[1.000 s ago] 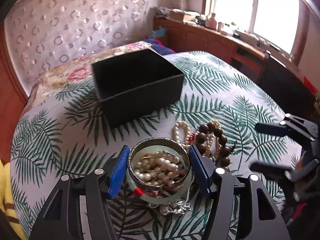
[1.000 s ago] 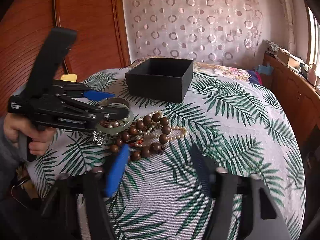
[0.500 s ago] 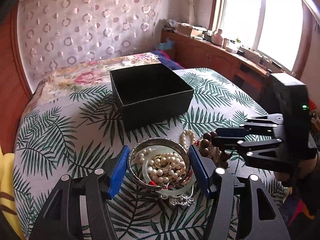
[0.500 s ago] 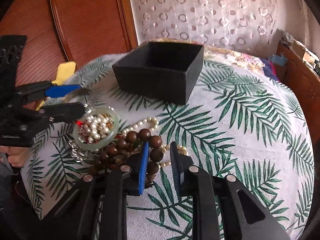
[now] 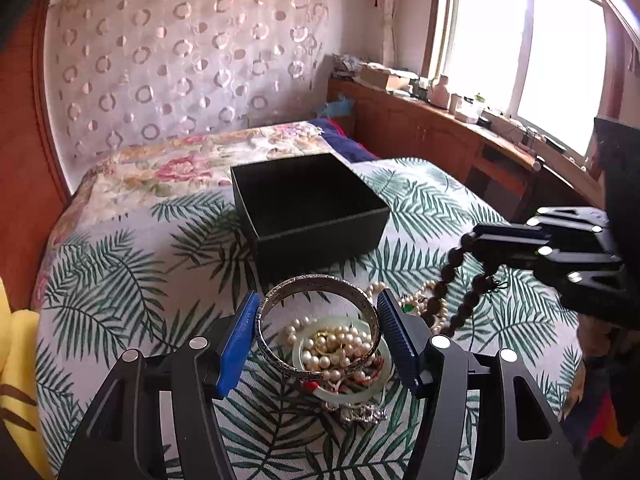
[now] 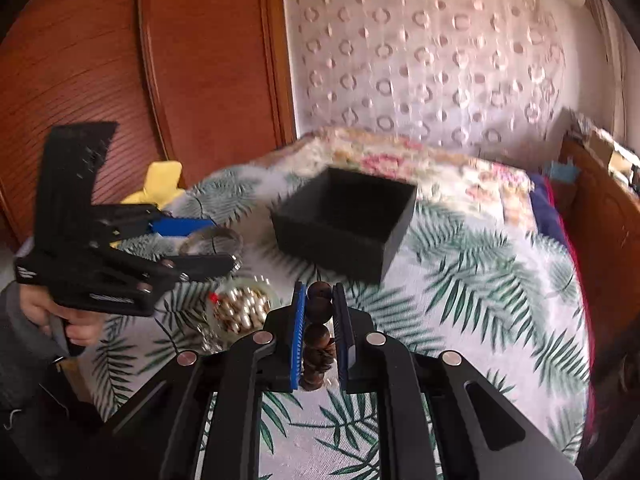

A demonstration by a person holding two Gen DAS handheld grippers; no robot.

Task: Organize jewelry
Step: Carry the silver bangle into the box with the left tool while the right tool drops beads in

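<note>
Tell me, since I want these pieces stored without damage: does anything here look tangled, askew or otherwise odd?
Yes. The wooden bead string dangles from the right gripper, whose jaws are closing on it, its lower end among the pile of pearls. The silver bangle sits tilted in the left gripper. The black box looks empty.

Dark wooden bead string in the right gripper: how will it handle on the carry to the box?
The dark wooden bead string is likely floppy: it drapes in a loop below the closing right gripper. It will probably swing, and round beads pinched between the pads may slip. The black open box looks wide enough.
</note>
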